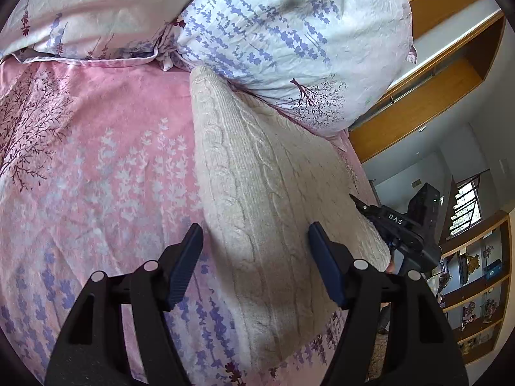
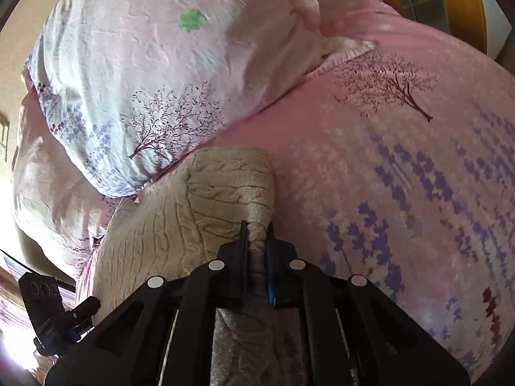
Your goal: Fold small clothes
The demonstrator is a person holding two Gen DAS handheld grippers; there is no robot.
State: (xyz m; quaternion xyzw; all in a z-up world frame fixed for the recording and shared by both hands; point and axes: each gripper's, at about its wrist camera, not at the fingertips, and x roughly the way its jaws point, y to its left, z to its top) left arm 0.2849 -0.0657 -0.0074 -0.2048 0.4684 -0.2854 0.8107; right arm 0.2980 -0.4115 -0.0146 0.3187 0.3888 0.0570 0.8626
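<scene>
Left wrist view: the left gripper (image 1: 256, 251) stands open, its blue pads either side of a cream cable-knit sweater (image 1: 257, 167) without pressing it. The sweater lies on a pink floral sheet (image 1: 96, 167), its far end against a pillow (image 1: 289, 32). At the sweater's right edge sits the right gripper (image 1: 360, 204), marked "DAS".

Right wrist view: the right gripper (image 2: 257, 234) is clamped on a bunched edge of the sweater (image 2: 180, 212), which lies just below the pillow (image 2: 145, 64) on the sheet (image 2: 402, 177).

Risk, as I judge it: only one side is held, so a lift could drag the knit askew, and the thick bunch may slip from the narrow pinch
</scene>
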